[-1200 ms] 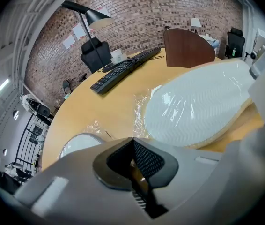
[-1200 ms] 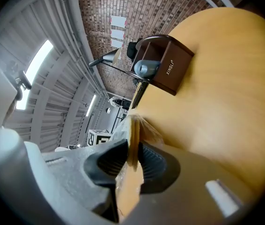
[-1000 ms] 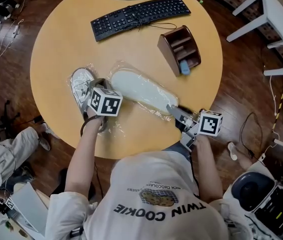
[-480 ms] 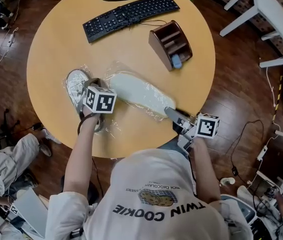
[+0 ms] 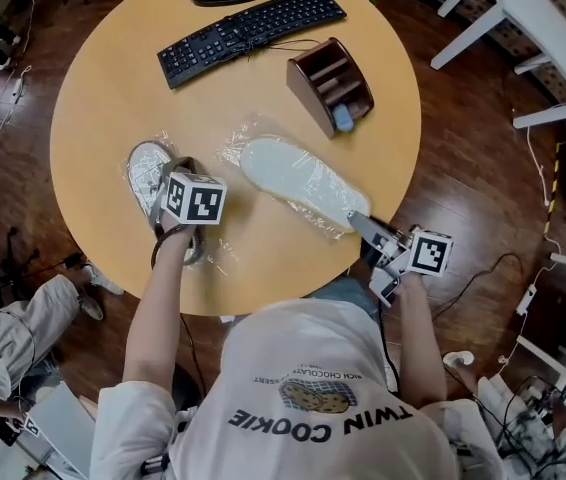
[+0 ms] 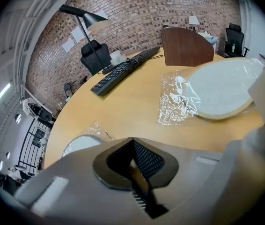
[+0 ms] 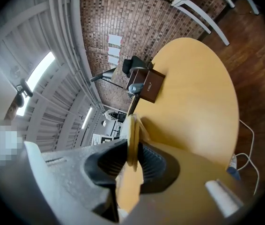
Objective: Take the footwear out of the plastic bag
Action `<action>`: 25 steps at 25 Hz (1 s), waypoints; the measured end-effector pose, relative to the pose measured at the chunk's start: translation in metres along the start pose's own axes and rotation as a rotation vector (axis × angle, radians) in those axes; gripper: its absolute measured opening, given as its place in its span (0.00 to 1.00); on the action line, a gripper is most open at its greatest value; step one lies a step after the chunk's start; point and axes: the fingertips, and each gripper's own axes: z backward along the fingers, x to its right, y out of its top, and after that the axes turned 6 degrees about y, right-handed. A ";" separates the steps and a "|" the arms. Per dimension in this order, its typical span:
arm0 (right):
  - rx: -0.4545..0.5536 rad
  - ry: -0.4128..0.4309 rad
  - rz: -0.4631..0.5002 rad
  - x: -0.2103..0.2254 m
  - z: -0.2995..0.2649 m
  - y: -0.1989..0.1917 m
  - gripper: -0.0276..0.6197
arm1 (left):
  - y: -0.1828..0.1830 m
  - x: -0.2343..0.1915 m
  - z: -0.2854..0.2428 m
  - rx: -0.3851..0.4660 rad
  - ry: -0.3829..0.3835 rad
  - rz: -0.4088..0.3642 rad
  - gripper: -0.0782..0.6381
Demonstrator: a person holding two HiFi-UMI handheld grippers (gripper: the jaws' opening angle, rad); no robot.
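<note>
Wooden table (image 5: 113, 98), slipper (image 5: 298, 176) end hidden inside right hand-held gripper (image 5: 356, 219)

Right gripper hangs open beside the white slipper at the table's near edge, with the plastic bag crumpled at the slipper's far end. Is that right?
Not quite: the right gripper is not open. The right gripper view shows it shut on the edge of the white slipper. The rest holds: it is at the near edge of the table, and the plastic bag is crumpled at the slipper's far end.
</note>
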 end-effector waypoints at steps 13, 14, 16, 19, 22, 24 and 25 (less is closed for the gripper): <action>-0.151 0.071 0.001 -0.008 -0.023 -0.013 0.15 | 0.037 0.026 0.035 0.181 -0.170 0.030 0.11; -0.162 0.075 0.002 -0.009 -0.025 -0.014 0.15 | 0.035 0.029 0.033 0.172 -0.183 0.020 0.11; -0.178 0.077 0.003 -0.008 -0.027 -0.015 0.15 | 0.031 0.035 0.028 0.154 -0.208 0.000 0.11; -0.185 0.078 -0.006 -0.007 -0.029 -0.015 0.15 | 0.025 0.040 0.020 0.121 -0.217 -0.035 0.11; -0.184 0.076 0.002 -0.008 -0.030 -0.015 0.15 | 0.023 0.042 0.017 0.106 -0.187 -0.070 0.11; -0.175 0.067 -0.001 -0.008 -0.027 -0.015 0.15 | 0.024 0.043 0.017 0.106 -0.170 -0.070 0.11; -0.167 0.063 -0.007 -0.006 -0.024 -0.016 0.15 | 0.024 0.043 0.017 0.105 -0.165 -0.064 0.11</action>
